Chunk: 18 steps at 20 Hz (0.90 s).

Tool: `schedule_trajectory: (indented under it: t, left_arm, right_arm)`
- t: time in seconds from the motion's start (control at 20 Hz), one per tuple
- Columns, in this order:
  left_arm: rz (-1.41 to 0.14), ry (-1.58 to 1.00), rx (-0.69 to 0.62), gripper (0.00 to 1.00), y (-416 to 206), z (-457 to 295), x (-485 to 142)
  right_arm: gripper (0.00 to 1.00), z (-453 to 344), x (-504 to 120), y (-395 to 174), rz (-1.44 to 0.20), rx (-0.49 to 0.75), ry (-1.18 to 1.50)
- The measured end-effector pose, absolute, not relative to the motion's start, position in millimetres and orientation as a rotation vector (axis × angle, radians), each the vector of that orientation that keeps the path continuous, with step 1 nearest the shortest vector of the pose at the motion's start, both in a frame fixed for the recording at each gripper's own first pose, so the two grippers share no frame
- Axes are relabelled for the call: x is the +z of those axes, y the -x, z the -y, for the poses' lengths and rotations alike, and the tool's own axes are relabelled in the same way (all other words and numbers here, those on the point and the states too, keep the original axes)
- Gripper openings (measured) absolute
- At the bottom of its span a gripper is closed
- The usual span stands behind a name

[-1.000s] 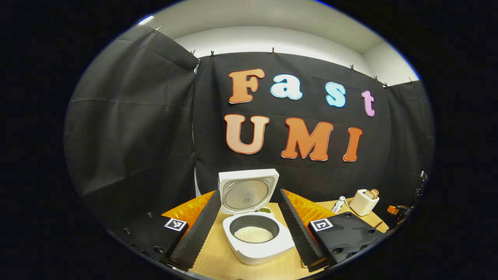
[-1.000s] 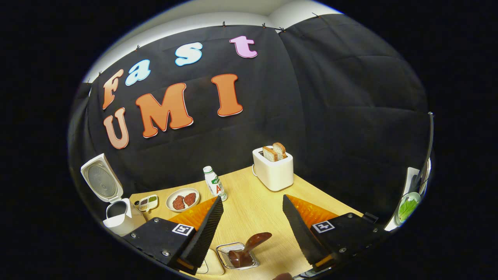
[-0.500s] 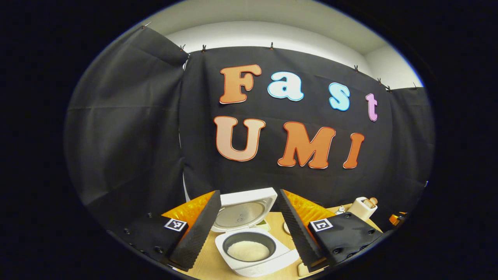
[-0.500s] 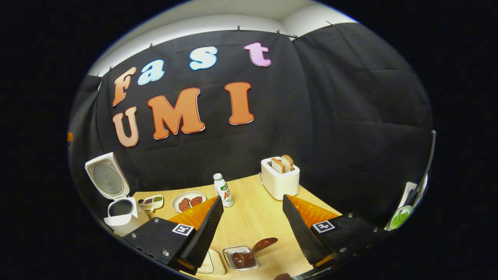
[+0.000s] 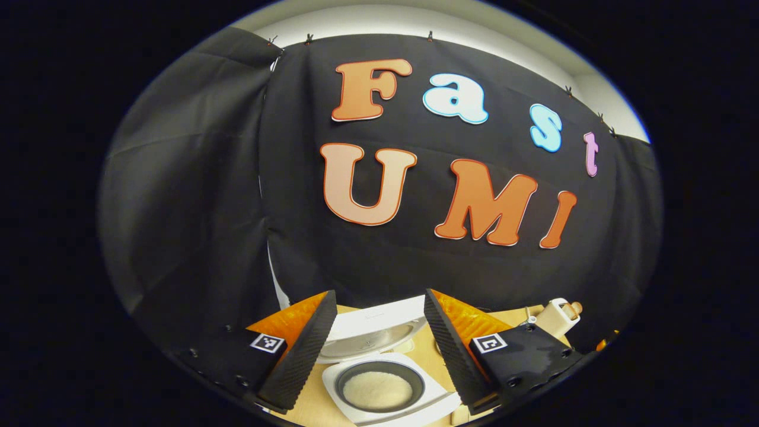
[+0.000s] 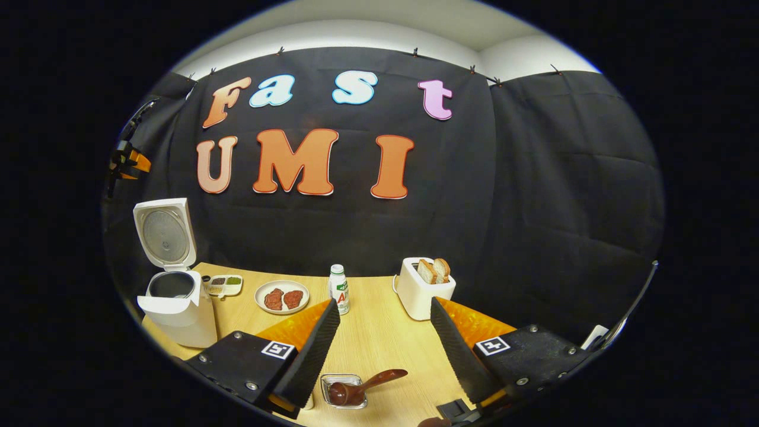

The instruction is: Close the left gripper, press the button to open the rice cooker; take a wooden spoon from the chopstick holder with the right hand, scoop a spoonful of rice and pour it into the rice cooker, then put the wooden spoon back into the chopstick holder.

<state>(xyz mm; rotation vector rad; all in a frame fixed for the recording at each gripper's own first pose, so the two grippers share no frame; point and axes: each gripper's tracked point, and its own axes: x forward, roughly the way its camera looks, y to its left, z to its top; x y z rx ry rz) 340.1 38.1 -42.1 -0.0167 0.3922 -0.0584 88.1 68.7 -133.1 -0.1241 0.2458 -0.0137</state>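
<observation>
walls: black cloth (image 6: 533,178) is hung by small clips along its top edge, creased in broad folds | upper wall: a pale painted wall (image 6: 332,32) is seen above the cloth | worktop (image 6: 385,332): light wood grain, evenly lit | corner: cloth panels are joined at right.

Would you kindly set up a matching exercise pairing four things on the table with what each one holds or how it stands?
Things:
1. rice cooker
2. toaster
3. plate
4. wooden spoon

States:
a. holds two slices of bread
b. lid up, white rice inside
c. lies with its bowl in a small wire holder
d. carries two reddish-brown pieces of food

Pairs: 1-b, 2-a, 3-d, 4-c
</observation>
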Motion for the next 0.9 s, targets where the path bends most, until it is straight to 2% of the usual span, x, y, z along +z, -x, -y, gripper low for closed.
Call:
schedule_trajectory:
  t: [0.45, 0.7, 0.9]
  left_arm:
    - [-0.580, 0.047, -0.010, 0.99, -405.7, -47.3, -112.1]
    - [-0.641, 0.057, 0.024, 1.00, -411.0, -59.4, -139.6]
    - [-0.635, 0.083, 0.002, 1.00, -402.1, -52.6, -137.0]
  right_arm:
    - [0.95, -52.8, -150.3, -82.1, -0.293, -0.050, 0.155]
    - [0.95, -52.0, -144.0, -82.9, -0.288, -0.049, 0.139]
    - [0.95, -57.0, -139.8, -82.3, -0.282, -0.029, 0.110]
